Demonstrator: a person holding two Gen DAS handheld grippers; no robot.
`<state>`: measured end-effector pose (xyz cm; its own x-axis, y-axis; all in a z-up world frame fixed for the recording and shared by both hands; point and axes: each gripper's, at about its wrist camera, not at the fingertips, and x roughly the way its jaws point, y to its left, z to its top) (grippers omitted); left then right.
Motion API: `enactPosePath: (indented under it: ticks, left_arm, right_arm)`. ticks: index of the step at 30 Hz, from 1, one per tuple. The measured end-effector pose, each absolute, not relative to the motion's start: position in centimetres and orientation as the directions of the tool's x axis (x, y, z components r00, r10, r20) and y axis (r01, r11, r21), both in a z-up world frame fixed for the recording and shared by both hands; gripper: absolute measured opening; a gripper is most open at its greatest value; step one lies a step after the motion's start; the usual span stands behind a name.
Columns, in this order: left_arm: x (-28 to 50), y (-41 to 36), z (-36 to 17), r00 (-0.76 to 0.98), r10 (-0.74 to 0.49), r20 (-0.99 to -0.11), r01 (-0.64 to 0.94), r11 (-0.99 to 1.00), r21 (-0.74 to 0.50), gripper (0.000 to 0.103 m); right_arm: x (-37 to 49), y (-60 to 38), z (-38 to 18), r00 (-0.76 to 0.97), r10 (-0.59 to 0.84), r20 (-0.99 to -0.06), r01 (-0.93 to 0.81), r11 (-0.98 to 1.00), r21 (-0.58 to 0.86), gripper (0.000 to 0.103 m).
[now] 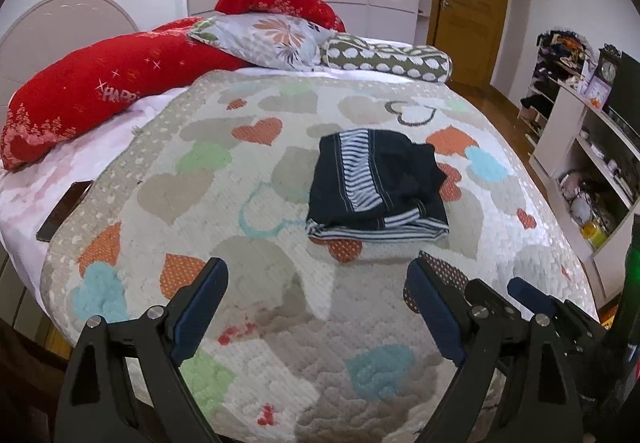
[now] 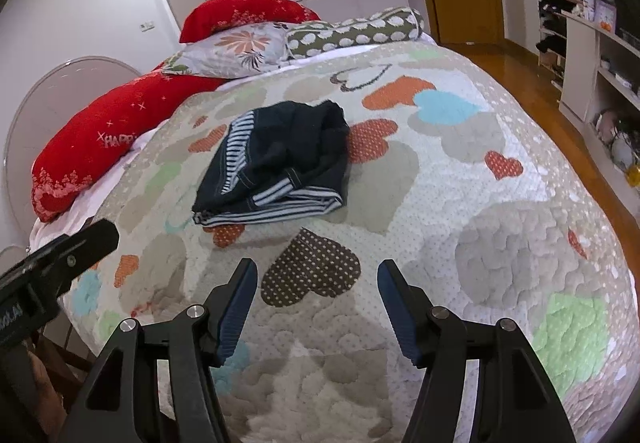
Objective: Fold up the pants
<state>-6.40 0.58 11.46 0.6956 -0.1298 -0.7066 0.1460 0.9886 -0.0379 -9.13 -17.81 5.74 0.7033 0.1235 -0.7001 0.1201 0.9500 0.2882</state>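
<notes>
The dark navy pants [image 1: 376, 183] with striped trim lie folded in a compact bundle on the heart-patterned quilt [image 1: 224, 179]. They also show in the right wrist view [image 2: 276, 163]. My left gripper [image 1: 318, 275] is open and empty, held above the quilt short of the bundle. My right gripper [image 2: 318, 275] is open and empty too, just right of the left one; its fingers [image 1: 528, 293] show at the lower right of the left wrist view. The left gripper's finger [image 2: 92, 239] shows at the left edge of the right wrist view.
Red pillows [image 1: 100, 95], a floral pillow [image 1: 264, 39] and a dotted bolster [image 1: 388, 59] lie at the head of the bed. A dark phone [image 1: 64, 209] lies at the bed's left edge. White shelves [image 1: 588, 163] stand on the right, a wooden door [image 1: 468, 3] behind.
</notes>
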Motion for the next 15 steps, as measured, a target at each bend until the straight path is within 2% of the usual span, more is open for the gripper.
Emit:
enactPosePath:
  ticks: [15]
  left_arm:
    - [-6.3,0.4,10.8,0.672,-0.14,-0.728,0.151,0.987,-0.051,0.09]
  right_arm:
    - [-8.95,-17.83,5.0,0.682,0.112,-0.722,0.145,0.948,0.284,0.068]
